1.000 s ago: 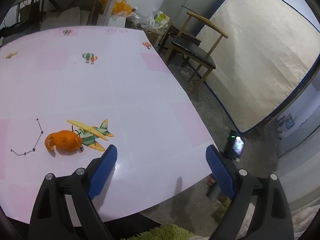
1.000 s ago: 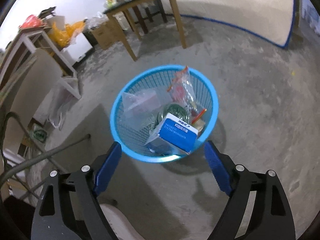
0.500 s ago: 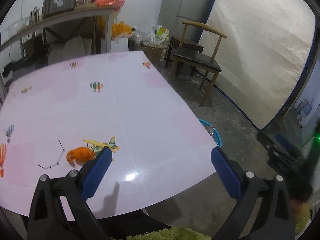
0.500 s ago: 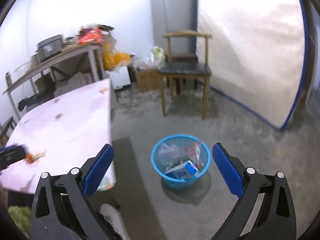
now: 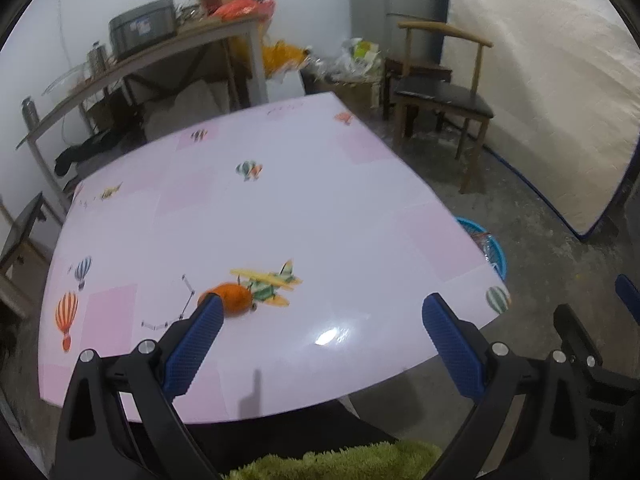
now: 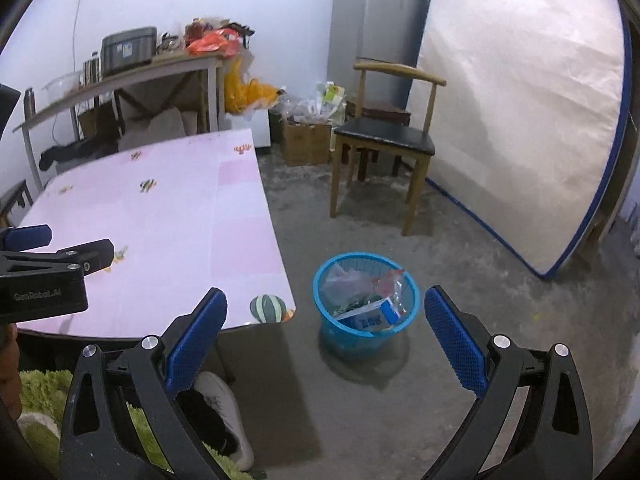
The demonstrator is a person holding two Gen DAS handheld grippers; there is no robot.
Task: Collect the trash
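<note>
An orange peel point(image 5: 232, 297) lies on the pink printed table point(image 5: 280, 208), next to a printed aeroplane. My left gripper point(image 5: 320, 312) hangs open and empty over the table's near edge, and its left fingertip covers part of the peel. A blue mesh basket point(image 6: 366, 312) stands on the floor to the right of the table. It holds clear plastic bags and a blue-and-white carton point(image 6: 370, 316). My right gripper point(image 6: 325, 300) is open and empty, well above and short of the basket. In the left wrist view the table edge hides most of the basket point(image 5: 492, 248).
A wooden chair point(image 6: 384, 140) stands beyond the basket, with a mattress point(image 6: 520, 120) leaning on the right wall and a fridge point(image 6: 376, 20) behind. A cluttered bench point(image 6: 120, 76) and boxes line the back wall. A white shoe point(image 6: 224, 408) rests under the table's near corner.
My right gripper has risen and pulled back from just over the basket, which now looks small and far. The left gripper has tilted up. Both jaws stand slightly wider. The peel has not moved.
</note>
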